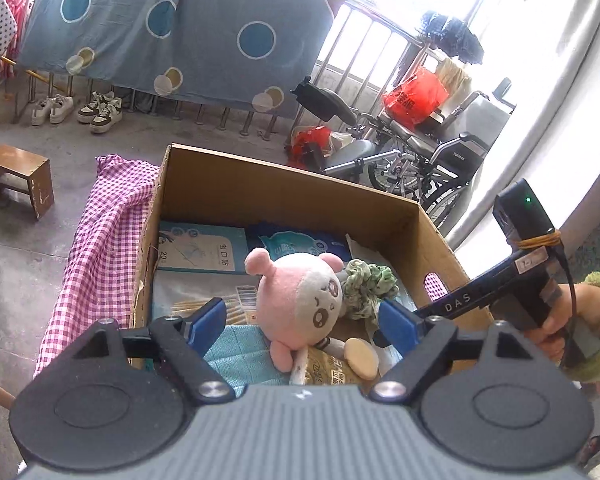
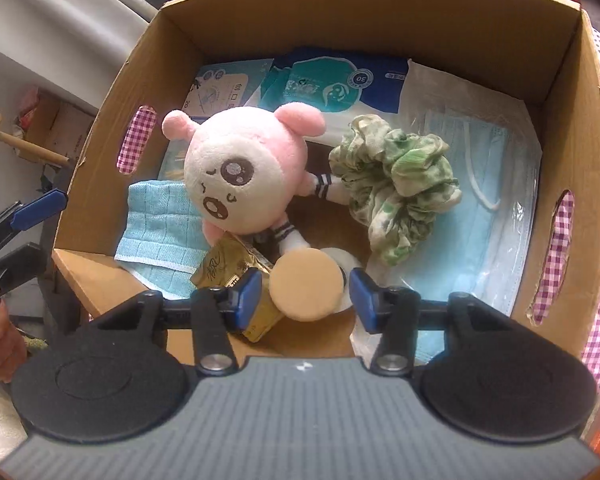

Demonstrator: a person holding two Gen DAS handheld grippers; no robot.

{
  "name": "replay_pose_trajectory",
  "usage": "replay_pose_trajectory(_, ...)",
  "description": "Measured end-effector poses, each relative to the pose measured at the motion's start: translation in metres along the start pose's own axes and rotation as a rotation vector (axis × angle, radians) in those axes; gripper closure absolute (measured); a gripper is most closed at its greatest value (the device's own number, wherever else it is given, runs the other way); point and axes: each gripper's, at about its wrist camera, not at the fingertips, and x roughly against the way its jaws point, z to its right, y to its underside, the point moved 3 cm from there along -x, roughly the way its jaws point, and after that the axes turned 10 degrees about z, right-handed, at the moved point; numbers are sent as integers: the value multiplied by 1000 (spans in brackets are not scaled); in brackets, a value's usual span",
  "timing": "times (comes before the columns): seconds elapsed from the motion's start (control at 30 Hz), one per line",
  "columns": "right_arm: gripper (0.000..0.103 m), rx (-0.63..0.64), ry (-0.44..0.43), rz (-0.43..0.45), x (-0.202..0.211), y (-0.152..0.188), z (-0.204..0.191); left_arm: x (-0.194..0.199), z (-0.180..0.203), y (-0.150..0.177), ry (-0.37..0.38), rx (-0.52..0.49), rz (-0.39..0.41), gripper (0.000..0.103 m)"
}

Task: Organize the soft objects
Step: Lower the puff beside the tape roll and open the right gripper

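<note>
From the left wrist we see our left gripper (image 1: 301, 320) spread wide, holding nothing; the pink plush toy (image 1: 296, 300) lies in the cardboard box (image 1: 284, 192) between and beyond its fingers, a green scrunchie (image 1: 369, 286) toward the right finger.

From the right wrist, our right gripper (image 2: 301, 296) stands parted over the box, a round tan puff (image 2: 305, 285) loose between its fingers, apart from both pads.

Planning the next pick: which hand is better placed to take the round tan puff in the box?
Right. The right tongs stand open directly around the tan puff. The left tongs face the pink plush instead.
</note>
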Motion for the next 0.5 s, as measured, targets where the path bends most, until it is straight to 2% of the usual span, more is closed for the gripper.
replay_pose_trajectory(0.27,53,222,88,-120,-40,2,-39,9,-21,7,-19,35,12,19)
replay_pose_trajectory(0.5,53,216,106,-173,-60,1,-39,12,-32,8,-28,70,13,19)
